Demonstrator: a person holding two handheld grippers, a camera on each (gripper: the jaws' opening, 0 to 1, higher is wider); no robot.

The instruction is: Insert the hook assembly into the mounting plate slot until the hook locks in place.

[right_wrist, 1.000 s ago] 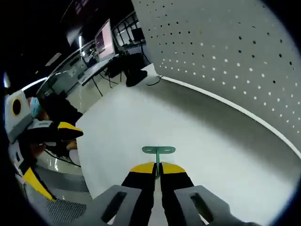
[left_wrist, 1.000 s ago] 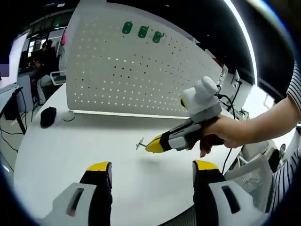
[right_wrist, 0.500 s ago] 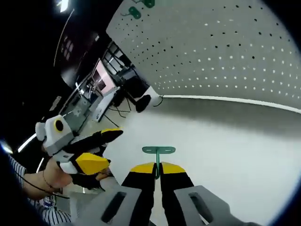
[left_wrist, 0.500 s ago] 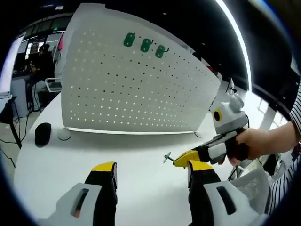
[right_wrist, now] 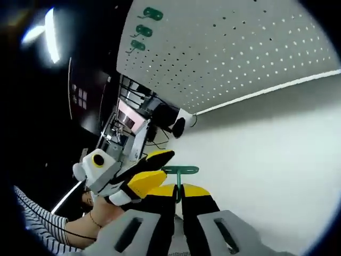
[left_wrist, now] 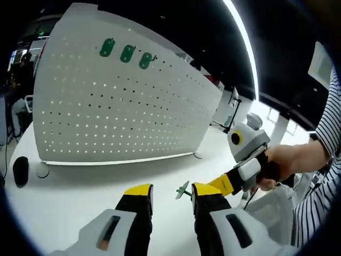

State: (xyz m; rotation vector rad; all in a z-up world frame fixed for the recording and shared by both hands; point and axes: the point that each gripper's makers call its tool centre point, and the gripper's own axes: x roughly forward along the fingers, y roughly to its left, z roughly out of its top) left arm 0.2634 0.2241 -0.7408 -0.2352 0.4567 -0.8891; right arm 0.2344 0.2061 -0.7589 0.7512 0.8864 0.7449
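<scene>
Hook [right_wrist: 179,172] pinched tight in right claw [right_wrist: 178,190], stem along jaws, flat end fwd. Left claw [left_wrist: 171,193] loose, just beside hook. Board [left_wrist: 122,106] well ahead, nearer right.

A dim office with a ceiling light strip [left_wrist: 242,45] surrounds the white table [left_wrist: 64,197].

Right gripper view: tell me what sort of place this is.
Probably an office or lab workspace. A white pegboard stands on a white table, and behind it sit desks with a lit monitor. Green hooks already hang on the pegboard.
</scene>
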